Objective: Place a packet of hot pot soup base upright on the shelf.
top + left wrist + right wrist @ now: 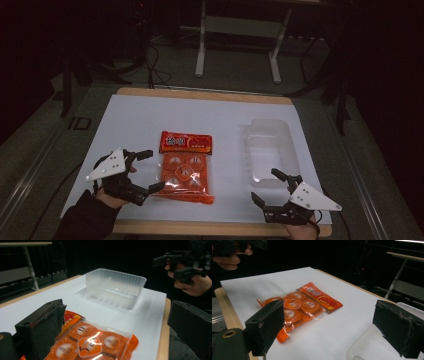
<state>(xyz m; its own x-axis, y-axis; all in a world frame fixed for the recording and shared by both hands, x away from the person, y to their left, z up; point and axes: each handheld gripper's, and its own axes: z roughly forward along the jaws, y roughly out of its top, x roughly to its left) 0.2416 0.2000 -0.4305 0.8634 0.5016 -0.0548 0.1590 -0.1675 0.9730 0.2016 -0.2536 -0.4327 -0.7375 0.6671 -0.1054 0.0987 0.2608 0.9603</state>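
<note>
Left gripper (146,171): near edge of the table, at the person's left, jaws spread wide and holding nothing. In the high view one jaw tip lies just beside the lower left corner of the orange snack packet (185,167); whether it touches cannot be told. In the left gripper view the packet (92,342) sits between the two black jaws.

Right gripper (270,186): near edge at the person's right, jaws likewise wide apart and empty, upper jaw tip close to the near end of the clear plastic tray (287,150).

Orange snack packet: flat on the white sheet (130,125) near the table's middle, clear front showing round orange pieces, red printed header at the far end. In the right gripper view the packet (299,306) lies ahead, between the jaws and well apart from them.

Clear plastic tray: upright, empty, right of the packet and apart from it; seen beyond the packet in the left gripper view (115,287).

Table (200,95): wooden edge showing around the white sheet.
</note>
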